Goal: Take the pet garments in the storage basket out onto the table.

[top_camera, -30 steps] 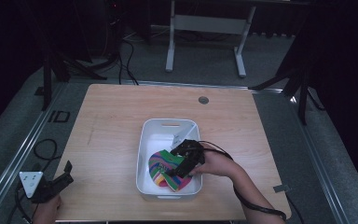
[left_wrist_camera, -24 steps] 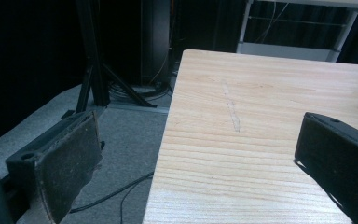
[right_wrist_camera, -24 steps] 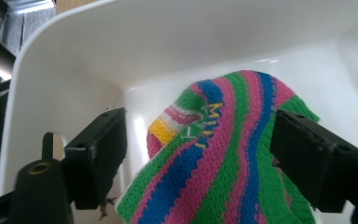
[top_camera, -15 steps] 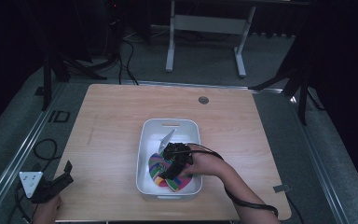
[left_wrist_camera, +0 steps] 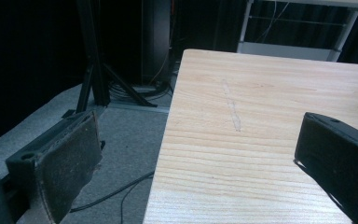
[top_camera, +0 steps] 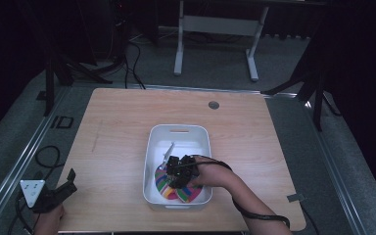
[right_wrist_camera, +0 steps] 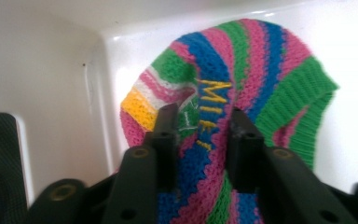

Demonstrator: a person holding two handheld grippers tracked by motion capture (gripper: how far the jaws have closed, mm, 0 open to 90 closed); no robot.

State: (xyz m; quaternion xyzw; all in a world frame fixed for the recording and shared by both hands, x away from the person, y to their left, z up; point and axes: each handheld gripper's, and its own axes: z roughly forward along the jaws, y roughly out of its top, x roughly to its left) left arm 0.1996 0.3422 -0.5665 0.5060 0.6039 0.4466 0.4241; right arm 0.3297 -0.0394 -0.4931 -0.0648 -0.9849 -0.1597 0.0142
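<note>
- Right gripper (right_wrist_camera: 199, 122): jaws have just been closing, now narrow, pinching a fold of the striped knit cloth (right_wrist_camera: 242, 70) inside the white bin (top_camera: 152, 147), lower centre.
- Left gripper (left_wrist_camera: 200, 154), lower left: jaws wide apart, empty, beside the tabletop (left_wrist_camera: 261, 102) edge.
- Since the earlier frame, the right gripper has shifted left, deeper into the bin.

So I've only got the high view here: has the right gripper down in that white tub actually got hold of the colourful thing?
Observer: Yes. In the right gripper view the right gripper has just been closing its jaws, and they pinch a fold of the striped knitted cloth.
Operator: Is anything written on it?
Observer: Yellow stitched letters run down between the jaws. I can't read the whole word.
Operator: And the left one, down by the corner?
Observer: The left gripper stands wide open with nothing between its jaws, pointing across the left edge of the table.
</note>
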